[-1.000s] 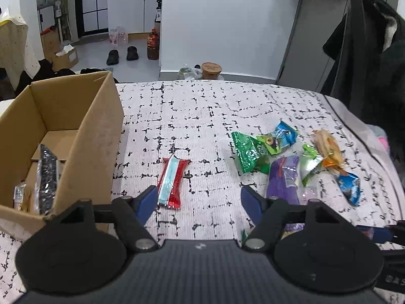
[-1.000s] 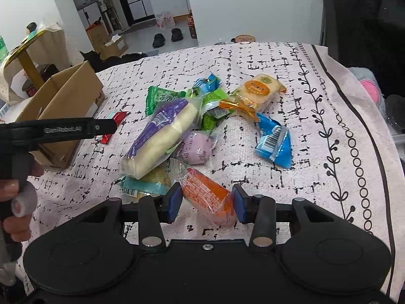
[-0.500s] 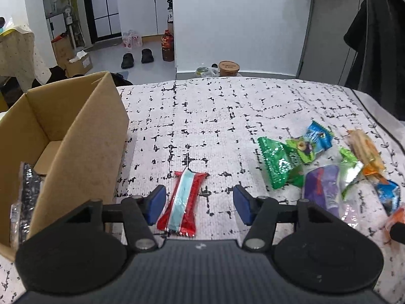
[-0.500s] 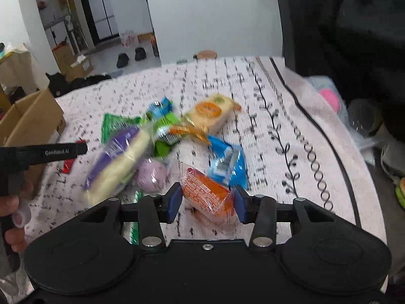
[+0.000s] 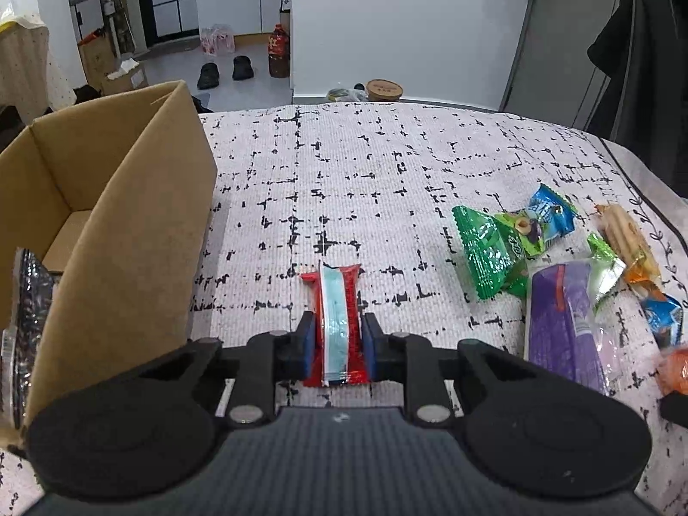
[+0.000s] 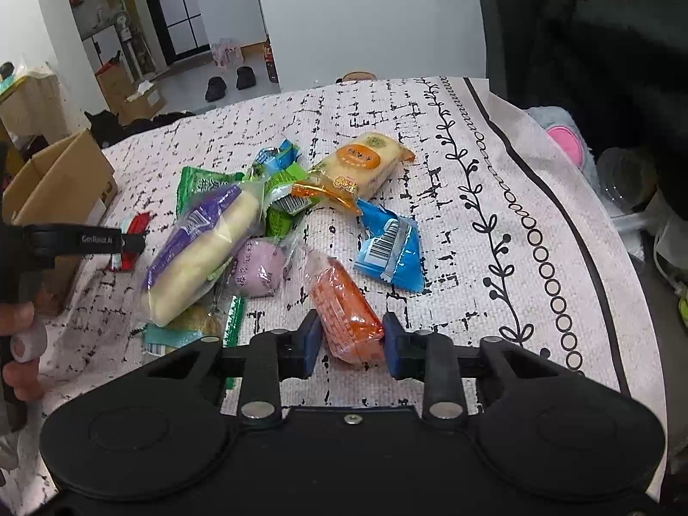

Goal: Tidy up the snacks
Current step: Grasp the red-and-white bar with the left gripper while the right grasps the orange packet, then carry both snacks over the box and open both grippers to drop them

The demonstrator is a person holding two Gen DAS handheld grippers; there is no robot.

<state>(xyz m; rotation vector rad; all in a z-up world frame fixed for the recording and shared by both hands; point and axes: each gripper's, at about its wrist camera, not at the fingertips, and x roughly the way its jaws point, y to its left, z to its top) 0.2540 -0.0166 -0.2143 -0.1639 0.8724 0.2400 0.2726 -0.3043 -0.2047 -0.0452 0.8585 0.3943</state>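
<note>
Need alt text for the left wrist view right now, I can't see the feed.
The left hand-held gripper has just closed on a red and light-blue snack packet lying on the patterned cloth. An open cardboard box stands to its left; a heap of other snack packets lies to the right.

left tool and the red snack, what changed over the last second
The left tool came forward over the red snack and its jaws have just closed, so the pads now pinch the snack from both sides. The right tool has just tightened on the orange snack it already held. The box and the snack pile lie as before.
</note>
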